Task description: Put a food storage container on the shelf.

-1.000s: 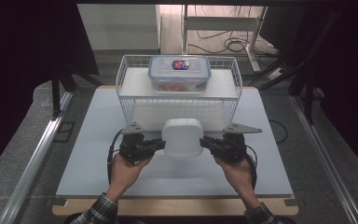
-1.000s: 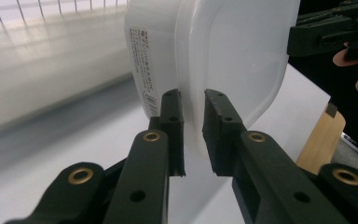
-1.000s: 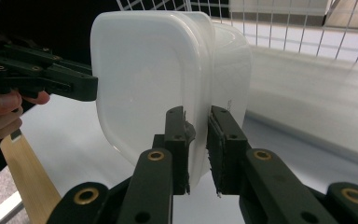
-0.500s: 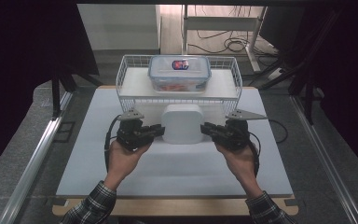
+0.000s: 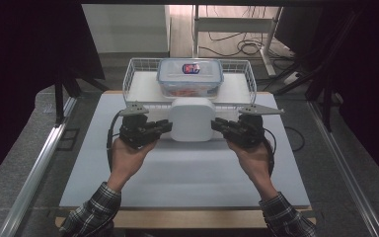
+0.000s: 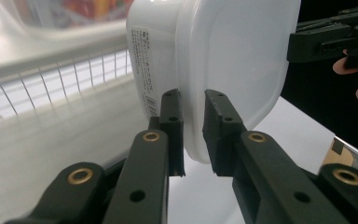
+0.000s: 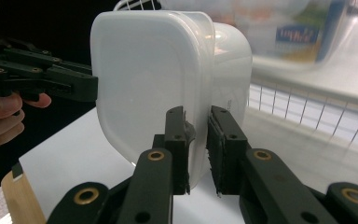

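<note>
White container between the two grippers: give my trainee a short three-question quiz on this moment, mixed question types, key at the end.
1. True or false: the white container rests inside the wire basket.
2. Which part of the container does the left gripper clamp? A) its lid rim B) its base C) nothing
3. What stands in the basket, behind the container?

Key
1. False: it is held in front of the basket by the left gripper and the right gripper.
2. A
3. A clear lidded food box.
</note>
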The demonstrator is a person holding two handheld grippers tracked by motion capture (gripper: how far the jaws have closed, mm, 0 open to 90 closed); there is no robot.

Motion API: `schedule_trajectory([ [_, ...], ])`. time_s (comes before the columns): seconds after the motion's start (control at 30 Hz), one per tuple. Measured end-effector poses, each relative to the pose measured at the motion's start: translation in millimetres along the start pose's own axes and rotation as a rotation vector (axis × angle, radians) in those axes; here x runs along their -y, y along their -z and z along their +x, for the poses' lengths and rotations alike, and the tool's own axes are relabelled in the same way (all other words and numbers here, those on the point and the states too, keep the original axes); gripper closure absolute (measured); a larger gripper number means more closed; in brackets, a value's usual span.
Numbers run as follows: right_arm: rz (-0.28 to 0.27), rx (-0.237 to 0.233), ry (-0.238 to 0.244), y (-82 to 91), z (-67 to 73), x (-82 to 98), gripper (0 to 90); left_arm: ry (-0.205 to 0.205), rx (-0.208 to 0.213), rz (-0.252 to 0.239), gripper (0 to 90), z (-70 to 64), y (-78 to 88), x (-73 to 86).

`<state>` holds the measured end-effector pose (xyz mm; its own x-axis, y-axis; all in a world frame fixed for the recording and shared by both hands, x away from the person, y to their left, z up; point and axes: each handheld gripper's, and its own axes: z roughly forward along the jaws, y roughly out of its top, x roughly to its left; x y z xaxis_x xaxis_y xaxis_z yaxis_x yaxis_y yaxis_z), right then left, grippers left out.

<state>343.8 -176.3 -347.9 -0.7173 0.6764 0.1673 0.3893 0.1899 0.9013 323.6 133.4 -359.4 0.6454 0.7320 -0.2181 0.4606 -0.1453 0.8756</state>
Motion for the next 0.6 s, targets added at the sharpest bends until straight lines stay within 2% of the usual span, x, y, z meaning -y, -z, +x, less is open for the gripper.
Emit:
schedule_trajectory([
  [0.17, -0.022, 0.006, 0.021, 0.9, 1.1, -16.5, 78.0, -0.010, -0.010, -0.017, 79.0, 1.7, 4.2, -14.7],
  [0.6, -0.059, 0.009, 0.037, -0.1, -1.5, -60.7, 78.0, -0.024, -0.018, -0.067, 78.8, 10.6, 14.0, -54.2],
])
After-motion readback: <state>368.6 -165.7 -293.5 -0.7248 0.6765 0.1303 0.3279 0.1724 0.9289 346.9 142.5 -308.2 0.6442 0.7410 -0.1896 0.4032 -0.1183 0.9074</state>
